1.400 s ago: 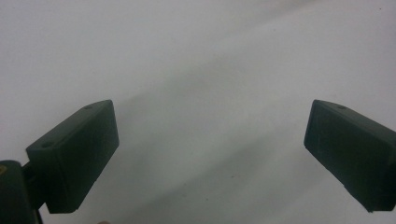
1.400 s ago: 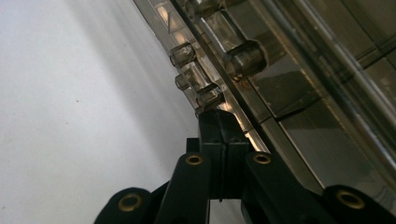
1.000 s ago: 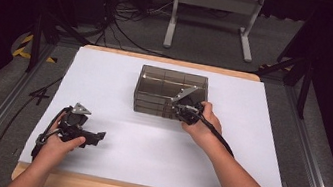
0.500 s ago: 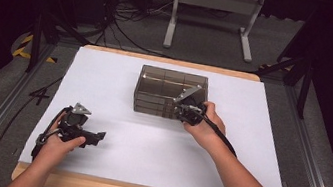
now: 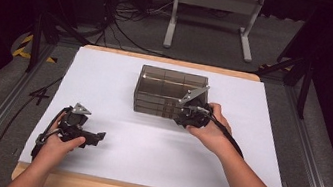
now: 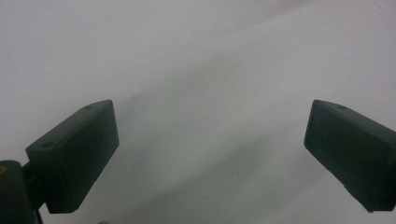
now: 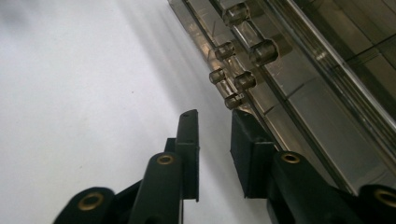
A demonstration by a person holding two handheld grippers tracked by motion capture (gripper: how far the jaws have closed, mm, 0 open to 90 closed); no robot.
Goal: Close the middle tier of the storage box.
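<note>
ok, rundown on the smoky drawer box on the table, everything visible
The drawer box is a smoke-tinted, translucent plastic organizer, rectangular, standing upright on the white table cover right of center. Its front shows stacked drawers with small clear cylindrical knobs; the top shows divider lines. The right claw, its jaws a narrow gap apart, sits at the front's lower right; contact can't be told.

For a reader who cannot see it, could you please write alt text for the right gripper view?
The right gripper, jaws nearly closed on nothing, points at the front of a smoky clear plastic drawer box with small round knobs. The white table cover lies beside it.
</note>
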